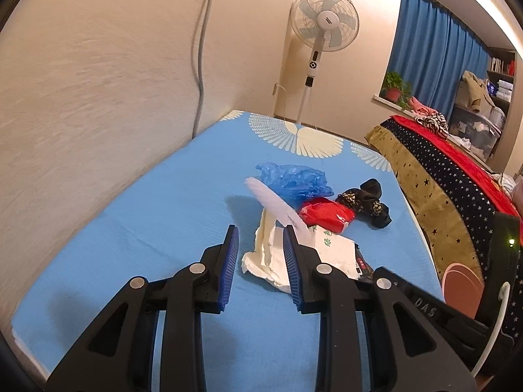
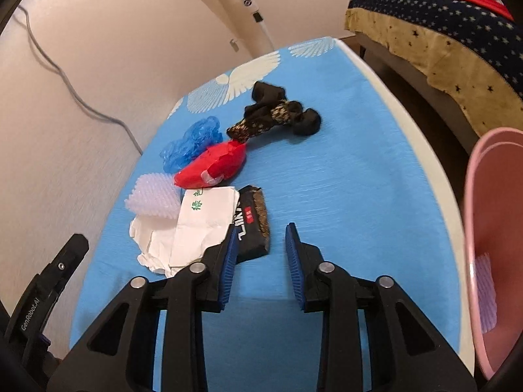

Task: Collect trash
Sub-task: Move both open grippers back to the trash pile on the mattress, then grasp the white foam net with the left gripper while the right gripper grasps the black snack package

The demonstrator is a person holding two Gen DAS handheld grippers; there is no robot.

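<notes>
**Both grippers lowered over the litter pile, nothing yet held**

The left hand-held gripper [image 1: 260, 245] has its blue pads apart, with crumpled white tissue [image 1: 266, 261] lying between them on the desk [image 1: 157, 215]; the pads do not look pressed on it. The right hand-held gripper [image 2: 260, 241] is likewise spread, its left pad just beside the dark snack wrapper [image 2: 253, 222], its right pad over bare blue cloth.

Beyond them the trash lies bunched together: a folded white paper with green print [image 2: 202, 219], a bumpy translucent sheet [image 2: 153, 197], a red packet [image 2: 212, 165], a blue plastic bag [image 2: 193, 140] and, furthest off, black patterned socks [image 2: 278, 114], which may not be trash at all.

The step in hand appears to be the first pick from the pile. Next, each gripper likely needs to settle onto its piece and close, then carry it off.

A pink bin [image 2: 490, 228] stands at the desk's right edge; one ridged translucent piece [image 2: 485, 294] shows inside it.
</notes>
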